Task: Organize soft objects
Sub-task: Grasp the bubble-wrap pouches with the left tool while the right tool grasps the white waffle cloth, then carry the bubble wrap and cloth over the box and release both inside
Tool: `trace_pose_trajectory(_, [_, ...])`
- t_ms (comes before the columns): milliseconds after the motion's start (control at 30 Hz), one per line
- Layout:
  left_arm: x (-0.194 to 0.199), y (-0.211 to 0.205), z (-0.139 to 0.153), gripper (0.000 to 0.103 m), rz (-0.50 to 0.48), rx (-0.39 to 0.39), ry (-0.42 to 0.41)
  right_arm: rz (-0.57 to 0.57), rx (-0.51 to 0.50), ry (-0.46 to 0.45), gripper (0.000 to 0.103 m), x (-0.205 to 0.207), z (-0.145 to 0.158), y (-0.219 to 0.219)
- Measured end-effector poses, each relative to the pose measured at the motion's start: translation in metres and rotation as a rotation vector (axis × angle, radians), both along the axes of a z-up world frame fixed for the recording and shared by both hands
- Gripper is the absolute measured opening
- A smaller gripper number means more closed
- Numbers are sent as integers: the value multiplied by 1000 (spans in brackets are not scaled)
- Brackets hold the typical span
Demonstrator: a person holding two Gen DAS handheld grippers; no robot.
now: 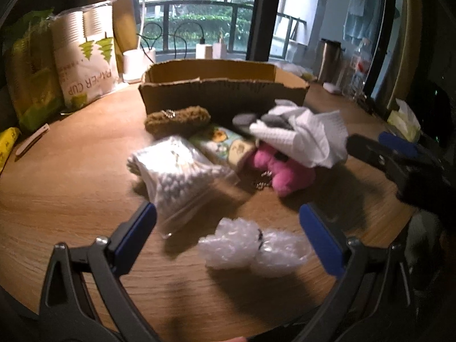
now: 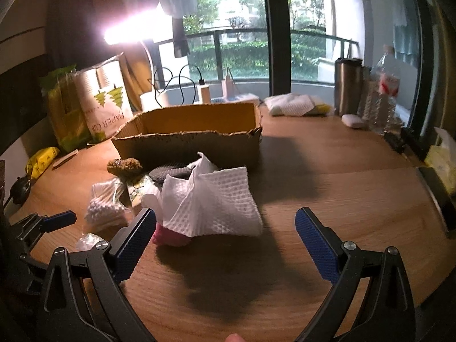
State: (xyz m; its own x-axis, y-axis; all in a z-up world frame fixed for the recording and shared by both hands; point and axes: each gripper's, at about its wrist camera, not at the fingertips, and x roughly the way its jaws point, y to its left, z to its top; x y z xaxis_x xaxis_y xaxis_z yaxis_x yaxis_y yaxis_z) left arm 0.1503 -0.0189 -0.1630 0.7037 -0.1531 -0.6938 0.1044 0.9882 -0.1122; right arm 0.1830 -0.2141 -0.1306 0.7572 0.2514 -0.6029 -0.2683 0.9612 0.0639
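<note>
Just in front of the cardboard box lies a heap of soft things: a white waffle-textured cloth draped over a pink plush toy, with a fuzzy brown pouch against the box wall. Crumpled bubble wrap lies nearest, between the spread, empty fingers of the left gripper. The right gripper is wide open too, holding nothing.
</note>
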Motion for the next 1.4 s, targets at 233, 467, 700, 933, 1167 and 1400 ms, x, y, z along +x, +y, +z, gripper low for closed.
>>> trace_pose_trajectory(233, [0, -4, -1, 88, -38, 15, 7, 10, 15, 40, 100, 29, -12, 7])
trace_pose_trajectory(467, [2, -9, -5, 87, -83, 4, 29, 28, 27, 84, 97, 41, -24, 13])
trace_pose_trajectory(700, [5, -20, -16, 84, -121, 0, 94, 58, 27, 110, 58, 40, -28, 11])
trace_pose_trajectory(933, [8, -24, -16, 49, -134, 9, 101, 71, 55, 91, 49, 32, -20, 3])
trace_pose_trajectory(1167, [16, -25, -16, 46, -135, 1, 110, 34, 98, 82, 56, 38, -15, -13])
trace_pose_trajectory(1400, [15, -23, -13, 46, -132, -4, 111, 43, 152, 98, 56, 49, -16, -14])
